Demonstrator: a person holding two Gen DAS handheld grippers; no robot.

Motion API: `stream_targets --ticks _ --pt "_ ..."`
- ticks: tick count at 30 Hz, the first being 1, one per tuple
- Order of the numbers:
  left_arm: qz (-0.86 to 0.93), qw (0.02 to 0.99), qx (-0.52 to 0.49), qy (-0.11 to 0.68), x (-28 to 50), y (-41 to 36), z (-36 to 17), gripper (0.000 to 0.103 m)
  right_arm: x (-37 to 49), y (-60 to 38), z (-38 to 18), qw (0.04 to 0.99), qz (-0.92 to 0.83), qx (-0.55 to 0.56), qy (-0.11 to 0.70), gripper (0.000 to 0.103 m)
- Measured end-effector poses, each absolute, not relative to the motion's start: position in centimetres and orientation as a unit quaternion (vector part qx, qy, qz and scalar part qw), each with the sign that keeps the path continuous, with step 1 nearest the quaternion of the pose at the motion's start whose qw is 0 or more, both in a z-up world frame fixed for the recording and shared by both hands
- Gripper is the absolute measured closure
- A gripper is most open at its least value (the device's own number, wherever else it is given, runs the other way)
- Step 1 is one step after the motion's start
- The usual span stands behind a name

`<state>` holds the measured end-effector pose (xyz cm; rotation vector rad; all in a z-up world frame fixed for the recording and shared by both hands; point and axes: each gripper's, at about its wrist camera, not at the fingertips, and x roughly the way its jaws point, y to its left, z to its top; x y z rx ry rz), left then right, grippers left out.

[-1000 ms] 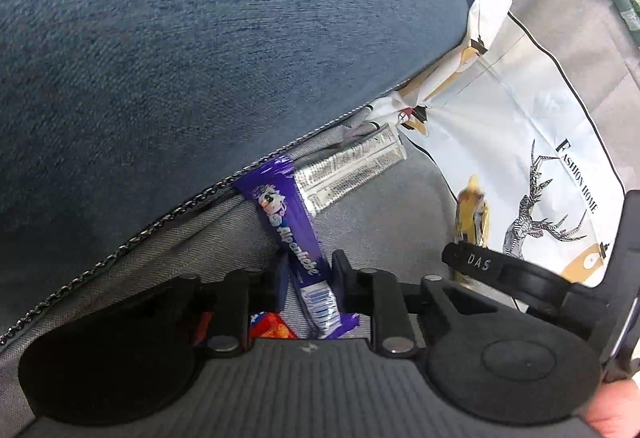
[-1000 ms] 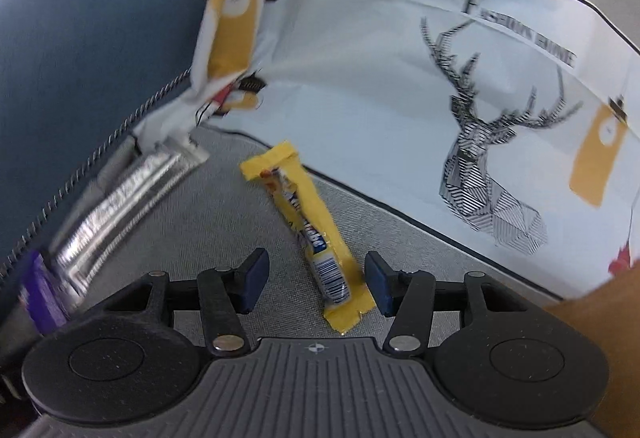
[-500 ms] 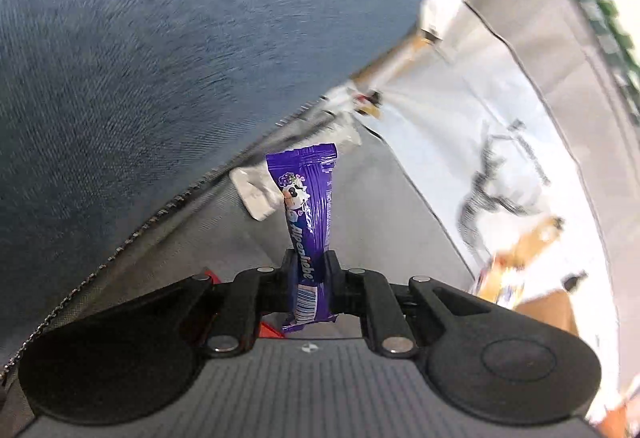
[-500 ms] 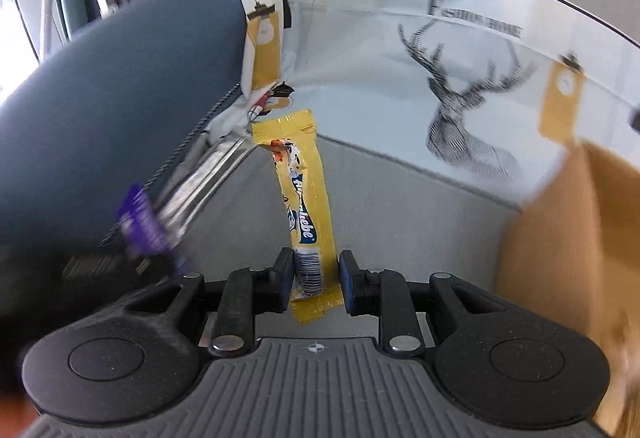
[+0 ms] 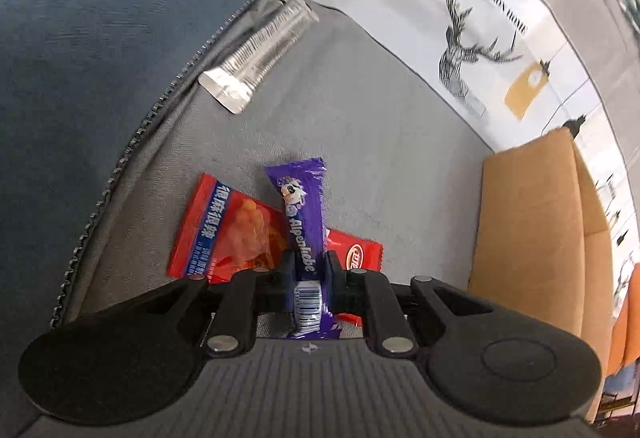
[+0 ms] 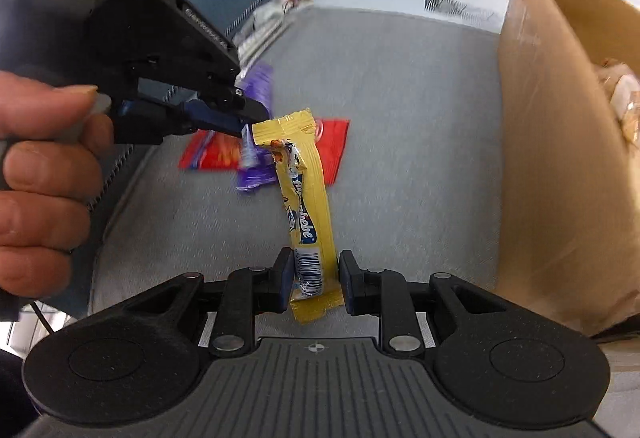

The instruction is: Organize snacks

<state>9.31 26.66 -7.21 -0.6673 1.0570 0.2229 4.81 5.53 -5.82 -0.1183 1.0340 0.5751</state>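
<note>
My left gripper (image 5: 307, 270) is shut on a purple Alpenliebe candy stick (image 5: 304, 214) and holds it above the grey sofa seat (image 5: 380, 142). My right gripper (image 6: 314, 278) is shut on a yellow Alpenliebe candy stick (image 6: 308, 206), also lifted. In the right wrist view the left gripper (image 6: 244, 122) shows at the left, hand-held, with the purple stick (image 6: 256, 158) hanging from it. A red snack packet (image 5: 224, 234) lies on the seat under the left gripper; it also shows in the right wrist view (image 6: 332, 150). A silver foil packet (image 5: 256, 58) lies by the blue cushion.
An open cardboard box (image 6: 560, 142) stands on the seat at the right, also in the left wrist view (image 5: 532, 230). A blue cushion (image 5: 100, 18) borders the left. A white deer-print cushion (image 5: 460, 18) stands at the back.
Both grippers have lifted their candy sticks off the seat and drawn back from the cushions. The red packet and the cardboard box have come into view.
</note>
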Motion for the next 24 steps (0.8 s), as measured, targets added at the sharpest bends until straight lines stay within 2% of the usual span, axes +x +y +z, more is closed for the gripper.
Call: stream_targets --ticks 7,16,19,21,24 --pt "0.12 0.808 -0.27 0.51 10.6 25.2 -7.4 0.077 6.3 5.1 -6.9 0.827 0.263 -0.033 0.495 0.073" --pt "0.123 0.82 -0.219 0.514 11.1 23.5 -7.4 0.077 6.8 6.0 -8.0 0.828 0.271 -0.054 0.489 0.07" --pt "0.122 0.822 -0.212 0.514 11.0 23.5 -7.4 0.081 6.2 6.2 -7.9 0.829 0.272 -0.065 0.484 0.07" --pt "0.123 0.822 -0.214 0.513 10.9 23.6 -7.4 0.083 6.0 6.2 -7.8 0.83 0.273 -0.067 0.481 0.076" --pt "0.121 0.822 -0.223 0.509 10.8 23.7 -7.3 0.083 6.0 5.9 -7.4 0.834 0.27 -0.06 0.478 0.078"
